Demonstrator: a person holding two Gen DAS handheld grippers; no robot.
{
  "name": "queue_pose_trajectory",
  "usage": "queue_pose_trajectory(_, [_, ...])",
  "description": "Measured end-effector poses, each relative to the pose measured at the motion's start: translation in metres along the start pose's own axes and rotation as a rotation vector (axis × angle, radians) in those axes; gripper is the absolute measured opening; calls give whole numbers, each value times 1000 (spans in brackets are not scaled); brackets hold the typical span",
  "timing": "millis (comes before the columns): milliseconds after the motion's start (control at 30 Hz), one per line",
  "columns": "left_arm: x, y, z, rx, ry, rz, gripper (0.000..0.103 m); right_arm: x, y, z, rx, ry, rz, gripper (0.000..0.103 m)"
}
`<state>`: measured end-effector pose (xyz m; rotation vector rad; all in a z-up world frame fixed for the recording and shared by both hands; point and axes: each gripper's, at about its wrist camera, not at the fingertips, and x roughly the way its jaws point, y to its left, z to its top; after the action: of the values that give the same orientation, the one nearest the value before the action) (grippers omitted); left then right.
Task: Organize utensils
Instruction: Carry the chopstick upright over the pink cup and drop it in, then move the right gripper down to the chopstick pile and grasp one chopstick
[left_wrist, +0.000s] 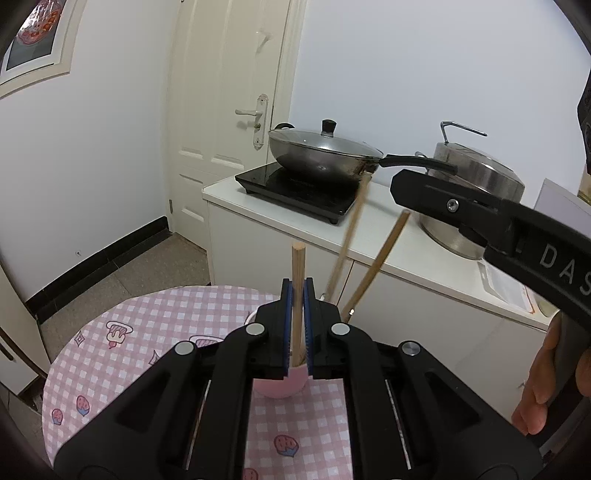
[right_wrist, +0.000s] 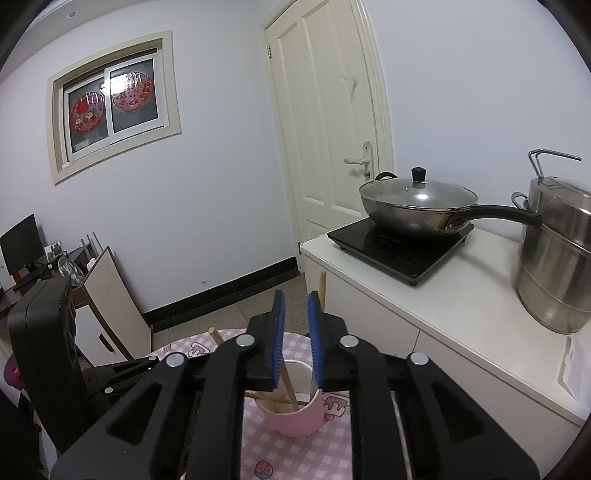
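A pink cup (right_wrist: 295, 415) is stood on a round table covered with a pink checked cloth (left_wrist: 147, 332), and everything else is placed from that cup. Wooden sticks are held inside the cup, with their top ends poking out above its rim.

Right above the cup, the left gripper (left_wrist: 298, 325) is seen with its blue pads pressed together on one upright wooden stick (left_wrist: 297, 280). The bottom of that stick is down in the cup. Two more sticks (left_wrist: 373, 273) are leaned out of the cup toward the right, away from the pinched one.

The right gripper (right_wrist: 297, 339) is also held just above the cup, in the right wrist view. Its blue pads are spread a little apart, and nothing is pinched between them. A stick (right_wrist: 286, 384) is seen below the gap, resting in the cup. No earlier picture is given, so only this small gap can be told.

Behind the cup, a white counter (right_wrist: 443, 295) is stood. On it, a black cooktop (right_wrist: 402, 251) is set with a lidded wok (right_wrist: 413, 210) on top. A tall steel pot (right_wrist: 554, 266) is stood at the right of the wok.

A hand (left_wrist: 543, 387) is seen to the right of the cup, wrapped around the other gripper's handle.
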<state>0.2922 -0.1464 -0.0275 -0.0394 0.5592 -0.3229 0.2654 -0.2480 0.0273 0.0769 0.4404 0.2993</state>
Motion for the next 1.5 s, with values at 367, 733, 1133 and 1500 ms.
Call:
queue_pose_trajectory(367, [-26,1,-7,-1,6,-10,65,-25,12,-7,-12,-1,-8,22])
queue_pose_trajectory(733, [-70,11,-7,-22,-19,-15,65,-46,31,-18,-23,6,-12,22])
queue_pose_trajectory(1133, [-122,51,-21,-46,-51,28,71,-50,68,-48,-37,51,-1,22])
queue_pose_trajectory(1500, [-111,113,-62,-63,72,93,71,-11,104,-99,-60,188,62,23])
